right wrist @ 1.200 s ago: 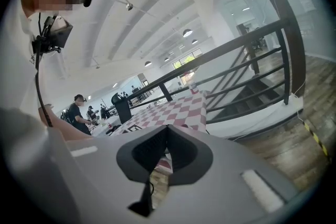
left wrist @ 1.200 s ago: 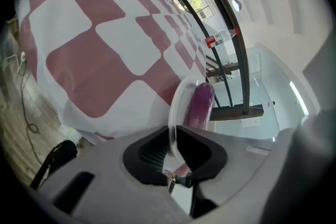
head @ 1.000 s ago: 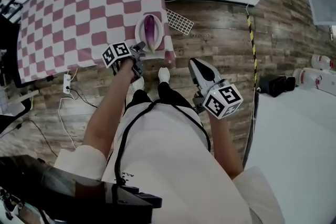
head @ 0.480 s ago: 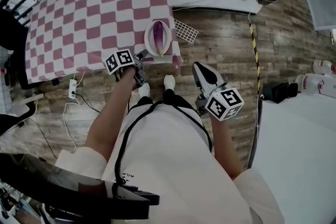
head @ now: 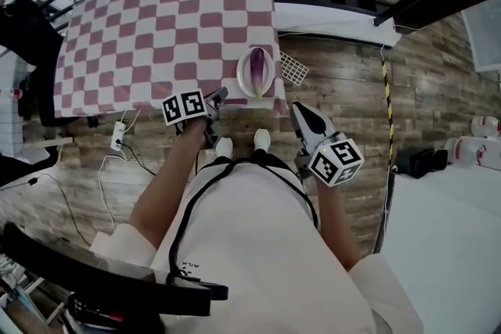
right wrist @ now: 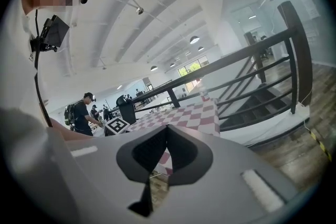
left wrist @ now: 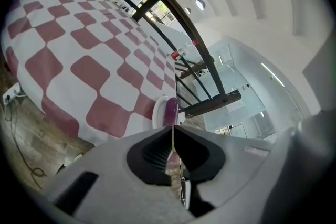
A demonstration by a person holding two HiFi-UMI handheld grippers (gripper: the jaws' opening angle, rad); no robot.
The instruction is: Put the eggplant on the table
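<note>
Closing its jaws on nothing, the left gripper (left wrist: 172,126) hangs near the white oval dish (head: 243,79) holding the purple eggplant (head: 258,68) on the red-and-white checked tablecloth (head: 156,27); the right gripper (right wrist: 167,127) is pressed together, empty.

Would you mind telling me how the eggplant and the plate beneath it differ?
The eggplant is purple; the plate is white. The eggplant is long and narrow, while the plate is a wider oval around it. The eggplant lies in the plate, whereas the plate rests on the checked tablecloth. Both sit at one corner of that cloth, close to its edge.
</note>
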